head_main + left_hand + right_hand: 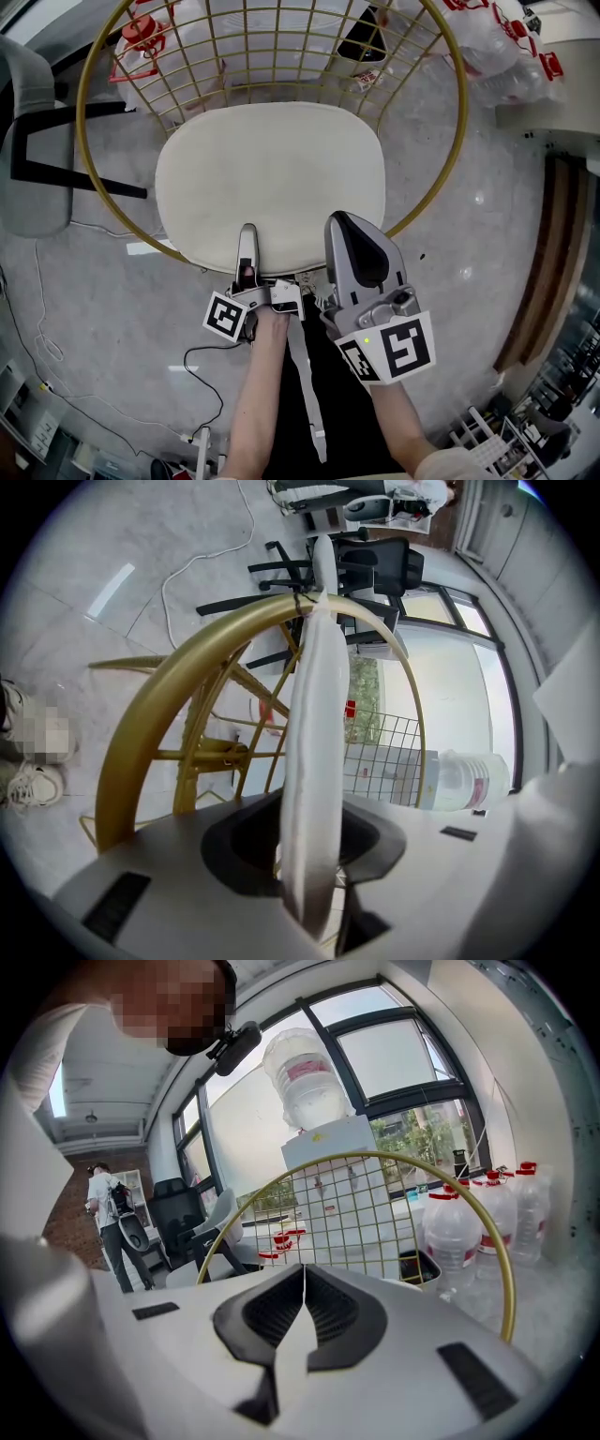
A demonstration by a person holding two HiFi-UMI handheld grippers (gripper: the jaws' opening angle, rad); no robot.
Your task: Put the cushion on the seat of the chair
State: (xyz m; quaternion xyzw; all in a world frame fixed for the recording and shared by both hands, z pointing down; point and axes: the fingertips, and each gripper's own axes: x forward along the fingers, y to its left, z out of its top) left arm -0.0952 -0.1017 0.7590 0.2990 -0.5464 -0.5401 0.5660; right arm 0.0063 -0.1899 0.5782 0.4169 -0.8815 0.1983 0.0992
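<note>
The cushion (270, 178), a single cream pad, lies flat across the seat of the one gold wire chair (141, 742). It fills the seat from the mesh back to the front rim, and its front edge reaches toward the person. That front edge runs between the jaws of the left gripper (247, 239), which stand apart around it with a gap at the side and do not pinch it. The right gripper (303, 1283) hovers just beside the same edge, further right, its jaws closed together on nothing. The placing looks done and the letting-go is the step in hand. The next move likely calls for drawing the left gripper straight back off the edge, so that the cushion is not dragged forward. One grey office chair (28, 141) stands apart at the left. At least three water bottles (450, 1232) stand behind the chair.
</note>
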